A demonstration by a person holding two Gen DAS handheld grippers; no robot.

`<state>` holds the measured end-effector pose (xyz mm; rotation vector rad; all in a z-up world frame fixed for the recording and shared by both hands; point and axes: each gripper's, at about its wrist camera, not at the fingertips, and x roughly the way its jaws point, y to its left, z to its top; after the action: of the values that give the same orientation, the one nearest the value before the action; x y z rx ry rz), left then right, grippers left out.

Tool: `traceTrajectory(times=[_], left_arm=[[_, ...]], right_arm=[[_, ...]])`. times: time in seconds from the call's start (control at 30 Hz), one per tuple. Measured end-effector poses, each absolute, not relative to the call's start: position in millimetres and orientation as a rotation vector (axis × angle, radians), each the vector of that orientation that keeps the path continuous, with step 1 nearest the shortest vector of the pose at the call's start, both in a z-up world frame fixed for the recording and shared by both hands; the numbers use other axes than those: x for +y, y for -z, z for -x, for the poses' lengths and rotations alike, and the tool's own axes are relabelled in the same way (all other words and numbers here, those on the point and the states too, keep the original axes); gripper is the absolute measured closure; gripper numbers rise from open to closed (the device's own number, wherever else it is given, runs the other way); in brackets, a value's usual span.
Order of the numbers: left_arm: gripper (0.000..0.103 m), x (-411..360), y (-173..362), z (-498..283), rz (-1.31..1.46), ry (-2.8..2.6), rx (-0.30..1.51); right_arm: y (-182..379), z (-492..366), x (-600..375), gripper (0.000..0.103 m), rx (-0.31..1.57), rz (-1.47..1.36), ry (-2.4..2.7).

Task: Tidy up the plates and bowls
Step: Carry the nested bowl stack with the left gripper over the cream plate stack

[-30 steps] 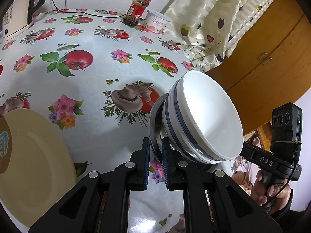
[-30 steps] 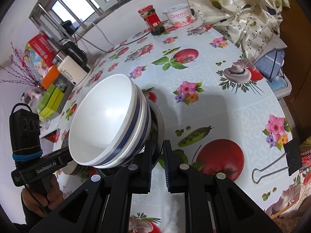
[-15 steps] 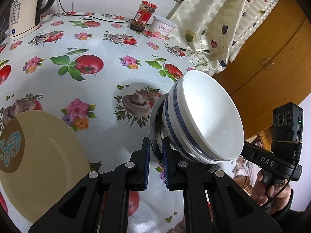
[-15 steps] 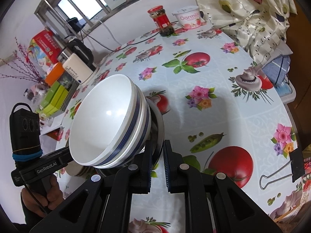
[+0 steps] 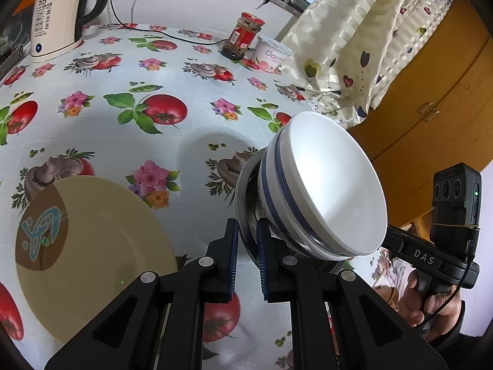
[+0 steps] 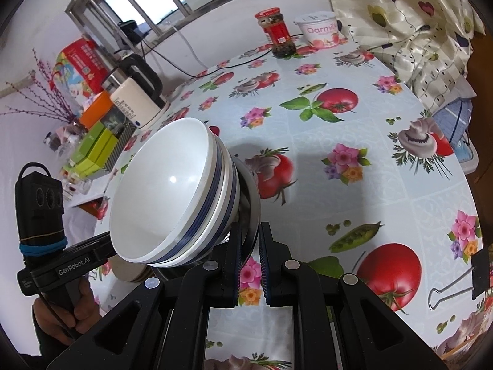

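Left tongs: the black left gripper (image 5: 246,243) is pinching the thin rim of a shallow steel plate (image 5: 243,191) between its blue pads, jaws closed on it
Right tongs: the black right gripper (image 6: 250,246) is clamping the opposite rim of the same steel plate (image 6: 251,203); a hand (image 6: 61,314) is holding the other handle at the lower left
Carried stack: white ceramic bowls with blue bands (image 5: 323,191) are sitting nested on the steel plate, tilted toward the camera; the whole stack is hanging in the air above the table, casting a shadow on the cloth
Table: a round table under a glossy tomato-and-flower tablecloth (image 5: 129,92)
Cream plate: a round cream plate with a brown-and-blue motif (image 5: 92,252) is lying flat on the cloth, left of the stack, apart from it
Far edge: a red-lidded glass jar (image 6: 277,30) is standing beside a white yoghurt tub (image 6: 320,29); a cream electric kettle (image 6: 138,101) is standing near the wall
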<state>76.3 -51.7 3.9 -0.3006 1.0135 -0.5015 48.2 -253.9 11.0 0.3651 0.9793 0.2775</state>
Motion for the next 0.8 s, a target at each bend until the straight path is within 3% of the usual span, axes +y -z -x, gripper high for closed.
traceTrajectory(times=[0.8], left_arm=[[0.091, -8, -11, -66, 0.333, 0.409, 0.983]], right_arm=[[-15, -65, -212, 0.091, 0.986, -0.331, -0.366]])
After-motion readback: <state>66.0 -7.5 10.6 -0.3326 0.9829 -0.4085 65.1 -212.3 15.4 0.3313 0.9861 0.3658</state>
